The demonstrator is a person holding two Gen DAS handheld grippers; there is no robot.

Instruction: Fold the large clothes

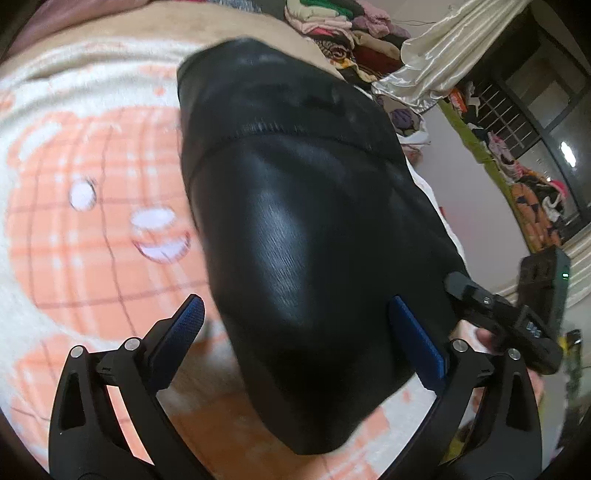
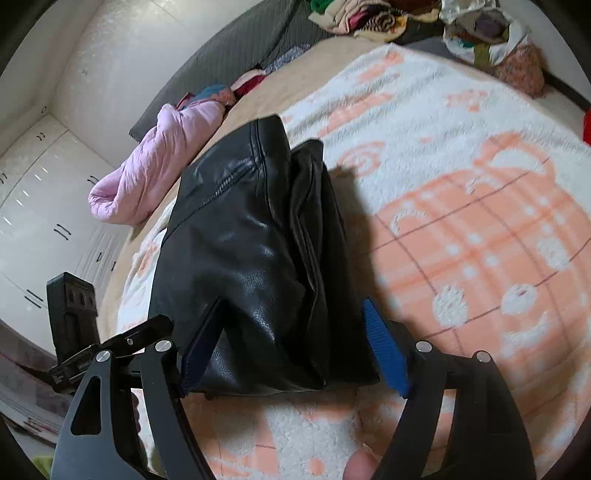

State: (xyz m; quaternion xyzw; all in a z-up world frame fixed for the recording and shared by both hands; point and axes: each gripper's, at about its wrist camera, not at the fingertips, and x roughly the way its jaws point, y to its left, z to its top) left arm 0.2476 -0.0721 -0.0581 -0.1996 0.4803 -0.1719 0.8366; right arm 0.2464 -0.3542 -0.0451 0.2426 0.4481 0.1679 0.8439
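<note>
A black leather jacket (image 1: 295,221) lies folded into a long bundle on a white and orange blanket (image 1: 92,240). In the left wrist view my left gripper (image 1: 303,330) stands open, its blue pads (image 1: 188,317) on either side of the bundle's near end. The left pad is well clear of the leather. In the right wrist view the jacket (image 2: 240,240) shows a seam and stacked folds. My right gripper (image 2: 291,350) is open wide, straddling the near end without pressing. The right gripper (image 1: 498,306) also shows in the left wrist view, past the bundle's right edge.
A pink quilted garment (image 2: 159,166) lies at the bed's far left edge. Piles of mixed clothes (image 2: 369,18) sit at the head of the bed. White wardrobe doors (image 2: 37,203) stand on the left. Shiny cream cloth (image 1: 443,55) hangs at the upper right.
</note>
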